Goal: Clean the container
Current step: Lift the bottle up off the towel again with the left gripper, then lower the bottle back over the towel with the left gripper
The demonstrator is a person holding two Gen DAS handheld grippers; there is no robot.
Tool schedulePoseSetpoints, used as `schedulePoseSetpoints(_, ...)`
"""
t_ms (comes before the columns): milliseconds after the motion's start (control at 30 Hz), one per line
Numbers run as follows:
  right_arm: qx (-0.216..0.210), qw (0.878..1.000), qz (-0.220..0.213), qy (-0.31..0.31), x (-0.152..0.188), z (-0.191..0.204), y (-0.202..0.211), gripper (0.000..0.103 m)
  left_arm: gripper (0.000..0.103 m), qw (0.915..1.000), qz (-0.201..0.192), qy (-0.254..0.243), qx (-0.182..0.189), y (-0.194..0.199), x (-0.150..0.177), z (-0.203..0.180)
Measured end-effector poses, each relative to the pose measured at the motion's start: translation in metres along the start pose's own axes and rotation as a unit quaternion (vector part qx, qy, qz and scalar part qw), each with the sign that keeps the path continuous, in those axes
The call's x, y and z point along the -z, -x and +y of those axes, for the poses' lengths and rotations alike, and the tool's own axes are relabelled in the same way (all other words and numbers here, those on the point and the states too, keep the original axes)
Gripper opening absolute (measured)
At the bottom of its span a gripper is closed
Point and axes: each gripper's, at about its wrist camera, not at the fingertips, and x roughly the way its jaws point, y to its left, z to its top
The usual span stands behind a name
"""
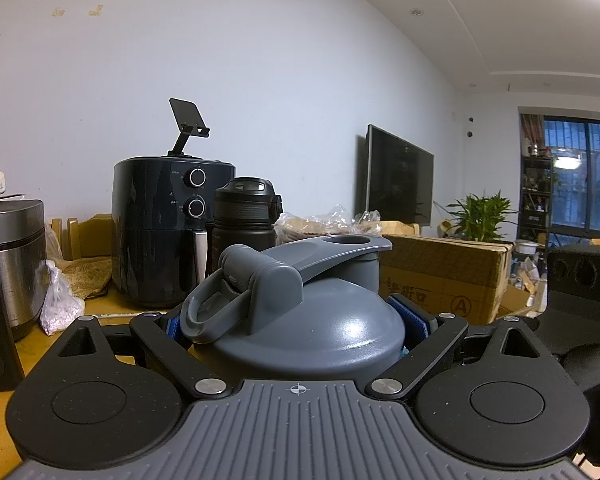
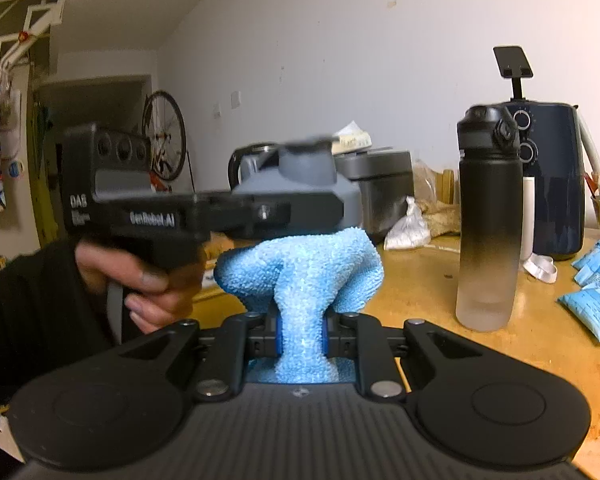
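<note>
Left wrist view: my left gripper (image 1: 296, 332) is clamped around the grey container (image 1: 300, 312), its lid directly ahead between the fingers. Right wrist view: my right gripper (image 2: 300, 336) is clenched on a blue cloth (image 2: 300, 276), with the container (image 2: 300, 188) just beyond it, slightly above.

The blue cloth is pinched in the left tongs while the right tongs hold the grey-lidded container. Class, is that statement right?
Not quite: the sides are swapped. The right wrist view shows the blue cloth pinched in the right tongs. The left wrist view shows the left tongs closed around the grey-lidded container. Otherwise the statement stands.
</note>
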Motion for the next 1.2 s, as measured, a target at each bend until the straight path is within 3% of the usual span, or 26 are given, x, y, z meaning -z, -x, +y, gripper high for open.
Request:
schedulePoseSetpoints(600, 0.015, 0.994, 0.111, 0.005, 0.038, -0.006, -0.038, 0.010, 0.095, 1.0000, 0.001, 0.000, -0.002, -0.002, 0.001, 0.001)
schedulePoseSetpoints(1200, 0.013, 0.994, 0.111, -0.005, 0.040, -0.010, -0.041, 0.010, 0.095, 1.0000, 0.001, -0.001, -0.003, 0.000, 0.003, 0.000)
